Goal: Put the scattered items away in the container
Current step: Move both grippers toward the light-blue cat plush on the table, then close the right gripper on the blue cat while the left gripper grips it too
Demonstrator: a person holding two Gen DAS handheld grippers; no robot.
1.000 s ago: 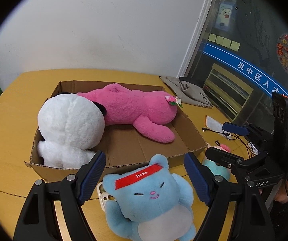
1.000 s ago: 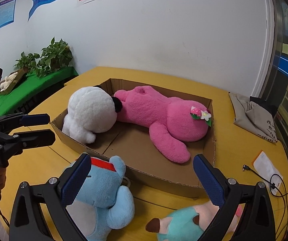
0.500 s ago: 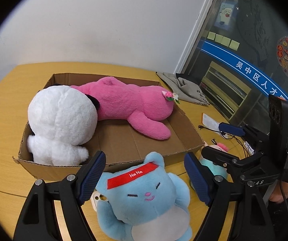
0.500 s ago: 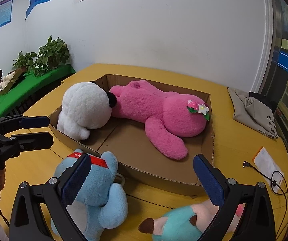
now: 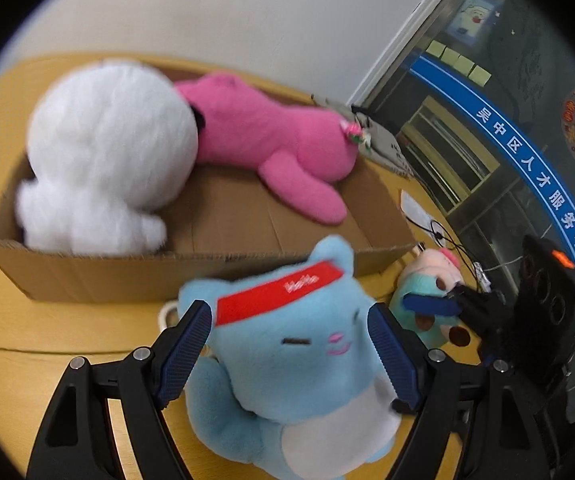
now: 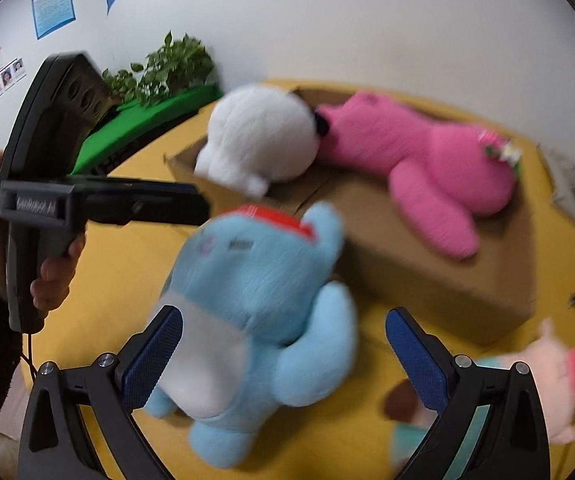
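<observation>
From the left wrist view, the left gripper (image 5: 289, 350) stands with its jaws apart on either side of the blue plush cat (image 5: 291, 364), which sits on the yellow surface (image 5: 63, 322) just in front of the near wall of the cardboard box (image 5: 135, 276); whether the pads already press into the fur I cannot tell. Inside the box lie a white plush (image 5: 107, 152) at the left end and a pink plush (image 5: 271, 144) along the back. A small teal and pink plush (image 5: 427, 292) rests near the box's right corner, with the right gripper (image 5: 431, 305) next to it. From the right wrist view, the right gripper (image 6: 283, 356) is also spread wide, the blue cat (image 6: 255, 300) partly between its jaws and the teal and pink toy (image 6: 543, 384) under its right finger. My worry is that both grippers crowd the same toy: they could knock together, or a soft, shallow pinch could let the cat slip out short of the box wall. A loose cable (image 5: 437, 232) lies on the surface's right side. Around us are a white wall, a potted plant (image 6: 167, 64) on a green ledge, and glass doors.
</observation>
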